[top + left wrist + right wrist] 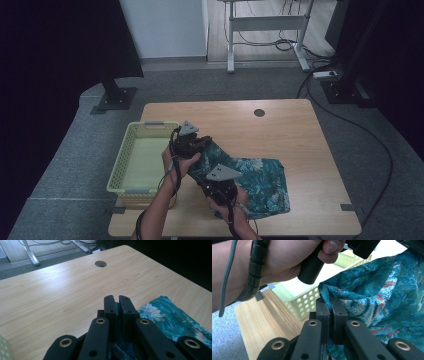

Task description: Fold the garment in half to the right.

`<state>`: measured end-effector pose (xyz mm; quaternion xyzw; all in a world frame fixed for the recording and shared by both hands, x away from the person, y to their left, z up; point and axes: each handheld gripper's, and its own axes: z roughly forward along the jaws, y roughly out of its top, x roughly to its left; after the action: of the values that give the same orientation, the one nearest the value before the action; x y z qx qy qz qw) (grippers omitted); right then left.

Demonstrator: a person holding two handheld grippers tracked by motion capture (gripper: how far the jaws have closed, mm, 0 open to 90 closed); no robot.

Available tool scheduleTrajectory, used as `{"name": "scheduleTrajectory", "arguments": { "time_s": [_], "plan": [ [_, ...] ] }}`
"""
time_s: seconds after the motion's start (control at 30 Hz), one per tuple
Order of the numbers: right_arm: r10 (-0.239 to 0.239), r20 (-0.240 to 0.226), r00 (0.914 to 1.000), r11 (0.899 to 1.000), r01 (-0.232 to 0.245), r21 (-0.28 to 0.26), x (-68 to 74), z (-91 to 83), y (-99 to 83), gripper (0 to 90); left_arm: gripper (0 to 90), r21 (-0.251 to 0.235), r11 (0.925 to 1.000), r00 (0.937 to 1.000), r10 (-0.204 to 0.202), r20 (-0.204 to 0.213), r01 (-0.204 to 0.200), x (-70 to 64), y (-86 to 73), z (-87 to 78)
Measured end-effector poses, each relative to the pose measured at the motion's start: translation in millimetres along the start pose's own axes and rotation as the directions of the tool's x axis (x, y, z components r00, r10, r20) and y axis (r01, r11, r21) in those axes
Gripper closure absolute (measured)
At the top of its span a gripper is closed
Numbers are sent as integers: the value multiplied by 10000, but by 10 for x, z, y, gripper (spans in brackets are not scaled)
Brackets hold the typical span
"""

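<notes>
Two grippers, left gripper (204,141) and right gripper (218,189) | fingers squeezed tight on teal flowery cloth (260,182) | soft, light, floppy | best held by edge | green basket (131,155) just left.

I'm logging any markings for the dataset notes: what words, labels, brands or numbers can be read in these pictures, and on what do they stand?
None can be read.
The teal floral cloth bears only a flower pattern.
The pale green basket, the wooden table, the left gripper and the right gripper show no lettering.
</notes>
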<state>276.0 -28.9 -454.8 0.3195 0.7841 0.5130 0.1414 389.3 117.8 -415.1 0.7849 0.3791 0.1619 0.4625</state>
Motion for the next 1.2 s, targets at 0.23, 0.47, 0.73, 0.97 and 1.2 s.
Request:
{"name": "scheduleTrajectory", "arguments": {
  "time_s": [0.23,0.47,0.73,0.97,1.2],
  "plan": [
    [-162,-20,9999,9999,162,-13,31,-6,29,853,855,-57,10000,10000,-9,-60,9,24,9,-67],
    [-272,-63,9996,9994,270,-205,78,-7,143,853,855,-186,9996,9997,199,-137,-201,5,110,-152],
    [-311,-72,9995,9994,310,-129,102,16,138,853,855,-108,9999,9998,22,-197,-24,68,54,-169],
    [-536,-47,9986,9975,533,-466,144,-40,312,853,855,-287,9993,9994,230,-250,-238,54,183,-255],
    [-423,-132,9990,9987,419,-296,147,22,250,853,855,-174,9998,9995,115,-305,-121,85,88,-241]
  ]
}}
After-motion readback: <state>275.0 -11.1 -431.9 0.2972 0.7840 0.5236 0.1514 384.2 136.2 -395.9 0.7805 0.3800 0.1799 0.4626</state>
